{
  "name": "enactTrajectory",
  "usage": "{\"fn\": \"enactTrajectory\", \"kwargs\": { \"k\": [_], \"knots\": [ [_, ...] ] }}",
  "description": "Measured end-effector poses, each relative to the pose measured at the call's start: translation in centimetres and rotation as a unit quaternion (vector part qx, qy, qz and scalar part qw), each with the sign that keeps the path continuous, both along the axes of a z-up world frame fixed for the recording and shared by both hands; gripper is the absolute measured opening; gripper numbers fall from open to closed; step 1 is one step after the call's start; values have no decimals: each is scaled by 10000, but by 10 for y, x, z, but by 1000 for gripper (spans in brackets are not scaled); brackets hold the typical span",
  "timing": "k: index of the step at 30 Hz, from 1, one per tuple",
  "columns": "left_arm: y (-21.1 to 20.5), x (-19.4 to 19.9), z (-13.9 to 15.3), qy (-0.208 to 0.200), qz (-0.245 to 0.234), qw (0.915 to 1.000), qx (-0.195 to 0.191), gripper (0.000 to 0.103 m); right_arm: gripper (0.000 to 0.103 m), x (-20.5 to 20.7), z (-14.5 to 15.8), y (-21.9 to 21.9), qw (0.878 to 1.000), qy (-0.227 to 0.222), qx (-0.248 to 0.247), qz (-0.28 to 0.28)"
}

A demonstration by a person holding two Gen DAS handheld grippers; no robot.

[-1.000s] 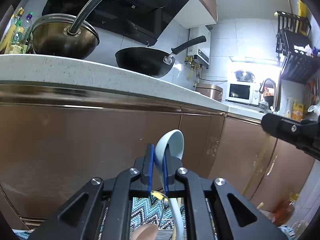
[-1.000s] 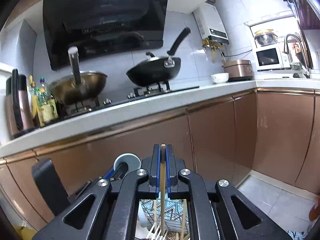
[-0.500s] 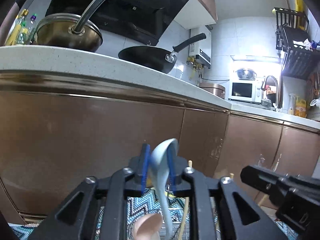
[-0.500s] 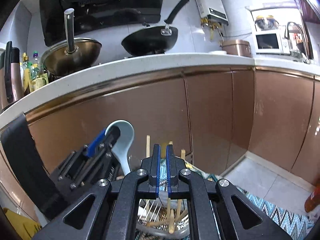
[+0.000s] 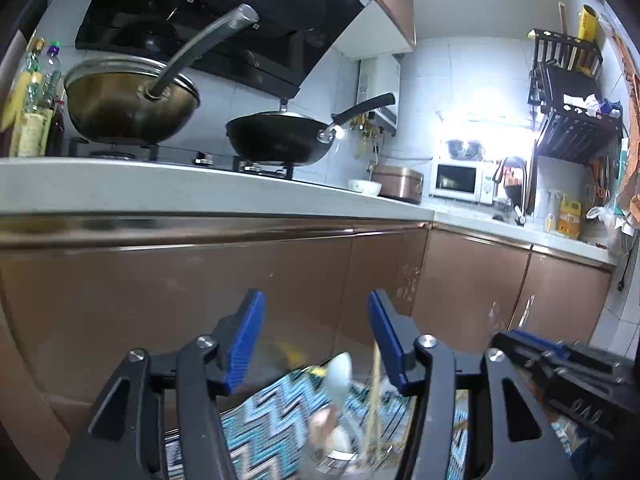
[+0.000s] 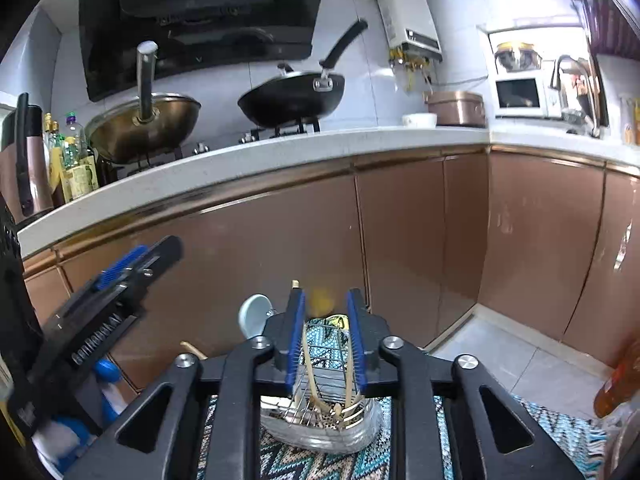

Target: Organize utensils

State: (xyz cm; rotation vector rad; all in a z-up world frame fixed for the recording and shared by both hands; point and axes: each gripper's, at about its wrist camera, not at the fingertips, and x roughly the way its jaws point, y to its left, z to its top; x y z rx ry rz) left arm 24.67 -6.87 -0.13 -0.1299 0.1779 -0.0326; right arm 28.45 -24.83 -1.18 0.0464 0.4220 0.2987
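A wire utensil holder (image 6: pixel 320 412) stands on a zigzag-patterned mat (image 6: pixel 520 440). Wooden chopsticks (image 6: pixel 310 364) stand in it. A pale blue ceramic spoon (image 5: pixel 338 376) also stands in it, bowl up; it shows in the right wrist view (image 6: pixel 254 314) too. My left gripper (image 5: pixel 316 344) is open and empty above the spoon. My right gripper (image 6: pixel 326 344) is open and empty above the holder, its fingers either side of the chopsticks. The left gripper shows at the left of the right wrist view (image 6: pixel 120 276).
Copper-coloured cabinet doors (image 6: pixel 400 240) stand behind the holder under a white countertop (image 6: pixel 280 152). Two woks (image 6: pixel 292 96) sit on the stove. Bottles (image 6: pixel 76 160) stand at the counter's left. A tiled floor (image 6: pixel 500 360) lies to the right.
Both grippers opened. The left let go of the spoon and the right let go of the chopstick; both utensils now stand in the holder.
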Motion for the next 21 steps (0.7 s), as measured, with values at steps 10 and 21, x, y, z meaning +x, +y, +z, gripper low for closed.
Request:
{"fn": "enactTrajectory", "kwargs": {
  "k": [10,21],
  "knots": [
    [65,-67,29,556,-11,9981,249,66,53,-97,30,6,9979,-227,-431,-437],
    [87,-121,48,552,-89,9981,276,70,92,-176,41,-9,9876,-304,-469,-1464]
  ]
}}
